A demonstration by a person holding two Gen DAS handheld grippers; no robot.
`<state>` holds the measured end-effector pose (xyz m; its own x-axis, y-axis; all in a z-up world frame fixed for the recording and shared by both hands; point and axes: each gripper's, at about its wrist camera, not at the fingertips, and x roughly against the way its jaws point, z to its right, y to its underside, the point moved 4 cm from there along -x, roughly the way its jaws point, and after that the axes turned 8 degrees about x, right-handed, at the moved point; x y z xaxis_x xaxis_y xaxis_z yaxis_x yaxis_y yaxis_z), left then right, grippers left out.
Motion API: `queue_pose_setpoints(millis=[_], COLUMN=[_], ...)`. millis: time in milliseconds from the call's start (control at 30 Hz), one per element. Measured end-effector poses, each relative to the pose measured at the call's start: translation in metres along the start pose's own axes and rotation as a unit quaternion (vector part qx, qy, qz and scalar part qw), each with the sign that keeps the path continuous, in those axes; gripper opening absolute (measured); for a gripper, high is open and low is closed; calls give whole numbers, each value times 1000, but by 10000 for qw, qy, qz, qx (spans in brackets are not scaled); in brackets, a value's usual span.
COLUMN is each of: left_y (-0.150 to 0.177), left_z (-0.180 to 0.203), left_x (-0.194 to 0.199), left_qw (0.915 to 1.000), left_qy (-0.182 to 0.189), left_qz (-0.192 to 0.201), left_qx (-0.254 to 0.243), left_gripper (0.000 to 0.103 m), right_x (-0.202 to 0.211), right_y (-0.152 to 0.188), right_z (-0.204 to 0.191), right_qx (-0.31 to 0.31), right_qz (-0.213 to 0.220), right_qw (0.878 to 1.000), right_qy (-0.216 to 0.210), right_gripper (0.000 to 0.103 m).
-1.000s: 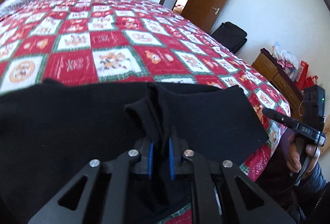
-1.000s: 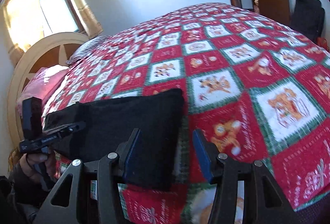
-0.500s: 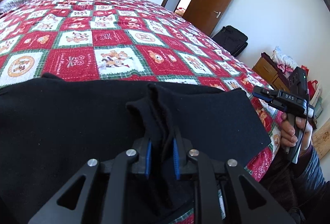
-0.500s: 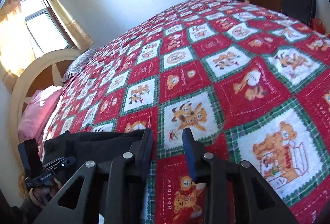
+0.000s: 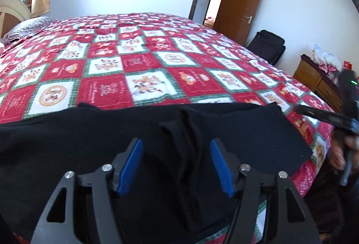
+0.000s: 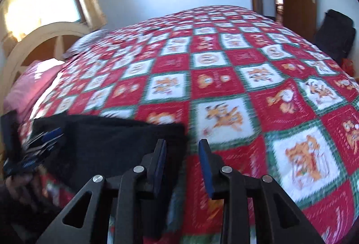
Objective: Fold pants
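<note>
Lying flat on the red-and-white patchwork quilt, the folded black fabric pants had a raised crease. Left gripper was spread wide astride that crease, gripping nothing. Right gripper was parted, empty, at the pants' corner.

Both grippers are matte black, with triangular cut-outs in the arms. The left gripper and right gripper each carry 2 blue pads and 4 silver screws.

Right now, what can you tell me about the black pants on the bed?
The black pants look soft and thick, like fleece. They lie folded along the near edge of the red checked quilt, with a bunched ridge in the middle. The left tongs stand open around that ridge, not pinching it. The right tongs are open too, over the pants' end corner.
</note>
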<state>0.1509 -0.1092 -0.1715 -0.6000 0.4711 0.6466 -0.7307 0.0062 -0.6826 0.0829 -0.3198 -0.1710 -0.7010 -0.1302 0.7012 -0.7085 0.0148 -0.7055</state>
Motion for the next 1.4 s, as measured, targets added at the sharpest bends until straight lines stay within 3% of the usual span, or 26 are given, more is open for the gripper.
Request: queue_pose_setpoints(millis=[133, 233, 300, 467, 567, 700, 900, 1067, 1200, 1267, 1400], left_y=[2, 3, 4, 6, 6, 4, 3, 4, 5, 6, 6], left_z=[-9, -7, -7, -9, -6, -14, -31, -46, -57, -62, -68], left_x=[-7, -7, -7, -8, -6, 7, 16, 27, 32, 33, 38], left_qw=[9999, 10000, 10000, 10000, 10000, 9998, 9991, 9970, 9962, 9959, 9953], left_qy=[-13, -63, -72, 12, -43, -131, -303, -675, -734, -766, -796], left_qz=[-91, -58, -36, 5, 9, 110, 181, 315, 344, 338, 356], left_qx=[136, 17, -11, 1, -74, 60, 240, 220, 310, 348, 417], left_gripper=[66, 69, 69, 70, 71, 72, 76, 82, 84, 84, 84], right_x=[10, 6, 11, 17, 3, 16, -4, -56, -96, -92, -68], right_y=[42, 68, 64, 58, 62, 50, 7, -14, -8, -9, -13], right_z=[-43, -63, -65, -60, -60, -80, -141, -181, -192, -196, -201], right_qx=[582, 1208, 1304, 801, 829, 1190, 1509, 1580, 1698, 1752, 1534], right_qz=[-514, -814, -706, -752, -1025, -665, -56, -151, -533, -512, -157], right_qw=[9942, 9882, 9881, 9919, 9906, 9905, 9865, 9849, 9828, 9824, 9860], right_qy=[-743, -469, -403, -643, -374, -178, -629, -694, -499, -389, -632], right_gripper=[32, 32, 32, 32, 33, 33, 39, 39, 40, 40, 40])
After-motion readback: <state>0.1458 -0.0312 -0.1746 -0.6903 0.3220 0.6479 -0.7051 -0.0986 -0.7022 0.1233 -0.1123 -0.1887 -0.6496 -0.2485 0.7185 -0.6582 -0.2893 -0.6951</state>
